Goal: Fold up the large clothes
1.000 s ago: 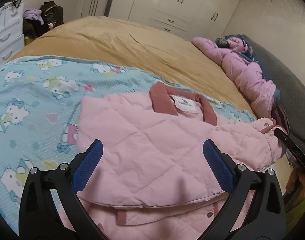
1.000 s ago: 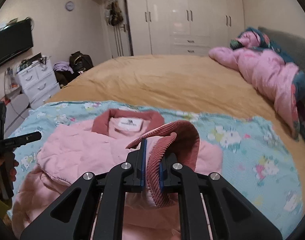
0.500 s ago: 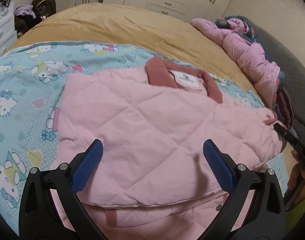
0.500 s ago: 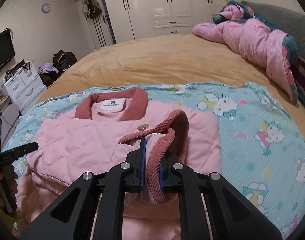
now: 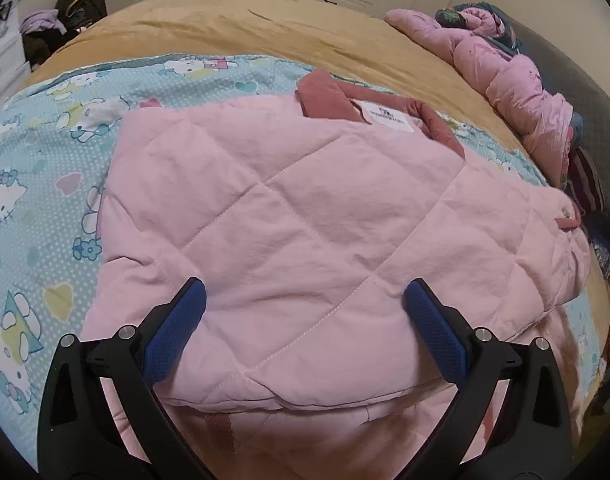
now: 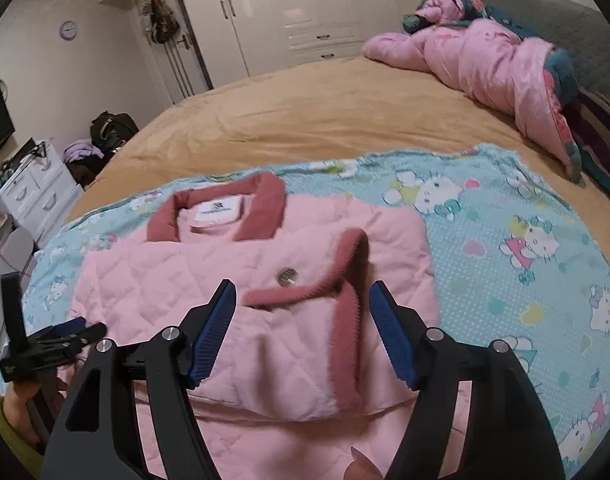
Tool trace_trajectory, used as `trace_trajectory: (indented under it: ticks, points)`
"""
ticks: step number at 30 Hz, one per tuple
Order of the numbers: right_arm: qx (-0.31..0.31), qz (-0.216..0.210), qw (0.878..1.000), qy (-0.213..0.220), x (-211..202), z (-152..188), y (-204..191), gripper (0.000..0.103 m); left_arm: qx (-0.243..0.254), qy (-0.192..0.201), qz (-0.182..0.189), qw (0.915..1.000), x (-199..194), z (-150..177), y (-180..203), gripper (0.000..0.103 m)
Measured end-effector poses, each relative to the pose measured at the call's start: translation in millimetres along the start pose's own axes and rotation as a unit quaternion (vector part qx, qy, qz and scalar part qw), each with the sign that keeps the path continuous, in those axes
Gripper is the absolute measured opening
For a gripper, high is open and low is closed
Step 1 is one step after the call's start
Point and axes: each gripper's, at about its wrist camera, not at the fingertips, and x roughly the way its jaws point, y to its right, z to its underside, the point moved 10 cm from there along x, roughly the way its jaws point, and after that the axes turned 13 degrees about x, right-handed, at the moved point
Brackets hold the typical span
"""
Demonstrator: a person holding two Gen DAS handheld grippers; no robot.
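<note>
Right hand-held gripper (image 6: 303, 326) jaws opening, sleeve cuff (image 6: 345, 312) loose between them; left hand-held gripper (image 5: 305, 316) spread wide above the pink jacket (image 5: 305, 216).

- My wide bed (image 6: 345, 108) wears a tan cover.
- White wardrobes (image 6: 305, 4) line the far wall.
- A round clock (image 6: 68, 30) hangs left.
- White drawers (image 6: 33, 192) stand bedside.

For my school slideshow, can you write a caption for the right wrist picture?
Right gripper opening over the dark-pink corduroy cuff of a folded pink quilted jacket on a cartoon-cat blanket.
</note>
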Motion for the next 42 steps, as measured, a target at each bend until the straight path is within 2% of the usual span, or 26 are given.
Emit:
trace_trajectory:
  ticks: [7, 14, 22, 25, 32, 38, 42]
  points:
    - [-0.069, -0.031, 0.997, -0.007, 6, 6, -57, 0.078, 0.005, -0.009, -0.006, 0.9999, 9, 5, 0, 0.094]
    - [-0.098, -0.023, 0.994, -0.049, 34, 26, -81, 0.080, 0.009, -0.013, -0.007, 0.9998, 11, 8, 0, 0.094]
    - [-0.102, 0.004, 0.990, -0.100, 69, 50, -71, 0.082, 0.008, -0.010, -0.005, 0.9999, 12, 8, 1, 0.094]
    - [-0.105, 0.026, 0.987, -0.123, 84, 61, -62, 0.082, 0.008, -0.009, -0.005, 0.9999, 13, 8, 1, 0.094]
    - [-0.097, 0.043, 0.984, -0.143, 110, 78, -52, 0.088, 0.012, -0.009, -0.005, 0.9999, 15, 9, 1, 0.094]
    - [-0.096, 0.060, 0.985, -0.132, 122, 84, -48, 0.089, 0.017, -0.010, -0.009, 0.9998, 20, 10, 2, 0.094]
    - [-0.084, 0.057, 0.987, -0.124, 118, 82, -48, 0.090, 0.013, -0.010, -0.006, 0.9998, 18, 9, 1, 0.094]
